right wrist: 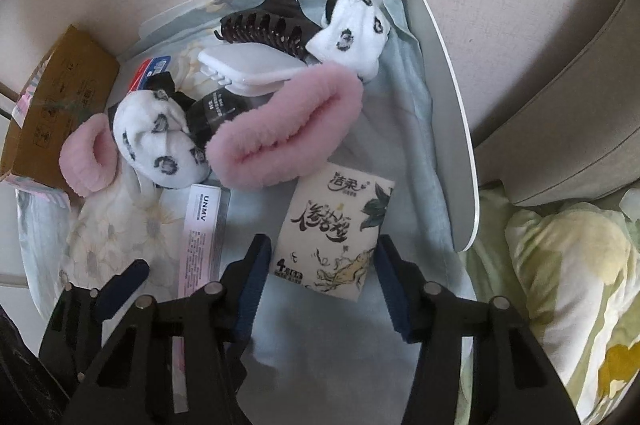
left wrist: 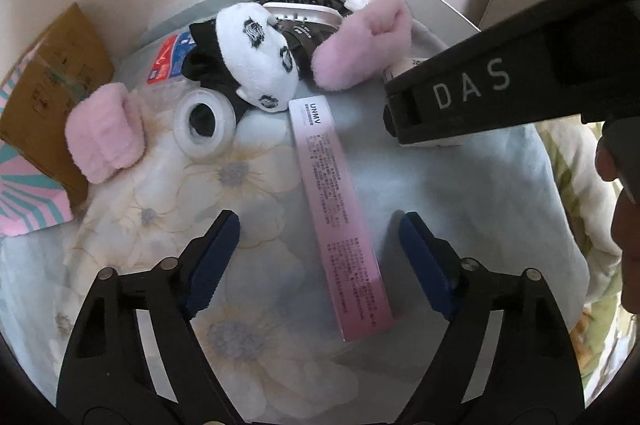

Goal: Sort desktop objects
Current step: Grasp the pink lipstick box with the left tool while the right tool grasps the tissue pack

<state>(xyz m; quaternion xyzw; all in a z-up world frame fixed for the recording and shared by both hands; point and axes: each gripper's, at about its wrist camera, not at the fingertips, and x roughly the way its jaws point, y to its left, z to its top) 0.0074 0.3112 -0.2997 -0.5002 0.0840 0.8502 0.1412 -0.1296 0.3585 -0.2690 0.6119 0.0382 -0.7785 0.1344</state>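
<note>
Left wrist view: my left tongs (left wrist: pixel 318 257) stand wide, straddling the long pink box (left wrist: pixel 340 221) low centre of frame. The pads are clear of it on both sides, nothing held. Right wrist view: my right tongs (right wrist: pixel 320 277) are about half open around the lower end of the tissue pack (right wrist: pixel 334 231), centre-low. The pads look just off its sides, so no grip yet as far as I can tell.

Risks, my guess:
- The box lies at a slant to my left pads. Closing may catch only an edge, so it twists or skids on the floral cloth (left wrist: pixel 240 177).
- The tissue pack is soft. A squeeze low on it could buckle it, or it slips out.
- Both tongs work close together. The right one's arm already crosses the upper right of the left view, so a bump is possible.
- The pink fluffy band (right wrist: pixel 288 133) touches the pack's top edge and could drag along.
- Cloth could bunch under the pads.

Readable text: "UNMV" on the box, fine print too small. "DAS" on the right tongs' arm. Tissue pack has Chinese calligraphy and a "4". The cardboard box (right wrist: pixel 52 113), left edge, has markings I can't read.
</note>
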